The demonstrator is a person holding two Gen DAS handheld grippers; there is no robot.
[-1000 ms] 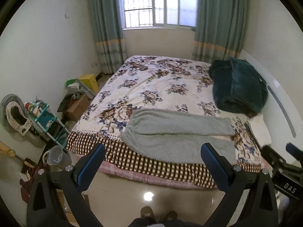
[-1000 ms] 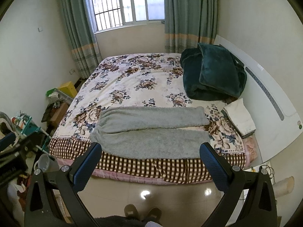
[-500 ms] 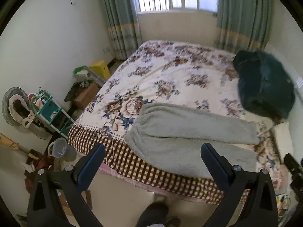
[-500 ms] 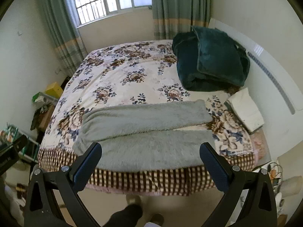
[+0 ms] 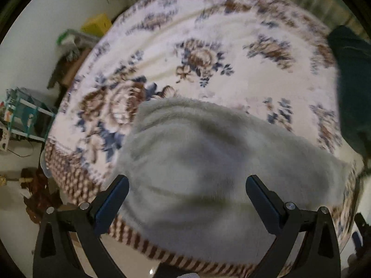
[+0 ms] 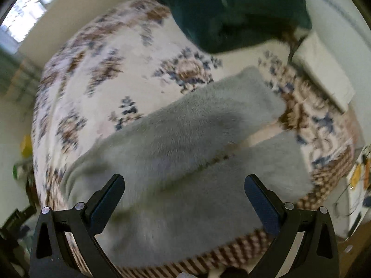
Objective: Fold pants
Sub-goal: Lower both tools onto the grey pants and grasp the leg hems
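Note:
Grey fleece pants [image 5: 208, 157] lie flat across the near side of a flowered bed [image 5: 185, 34], waist to the left and two legs running right. In the right wrist view the pants [image 6: 185, 143] show both legs, split at the right end. My left gripper [image 5: 186, 199] is open and empty, hovering close over the waist part near the bed's checked edge. My right gripper [image 6: 184, 197] is open and empty, close over the near leg. Both views are blurred by motion.
A dark green blanket [image 6: 231, 7] is heaped at the head end of the bed, also seen in the left wrist view [image 5: 352, 88]. A white folded item [image 6: 322, 71] lies by the headboard. A teal rack [image 5: 20, 113] and clutter stand left of the bed.
Both grippers have moved forward and down from standing height to close over the pants. Their jaws stayed open and empty. The pants have not moved.

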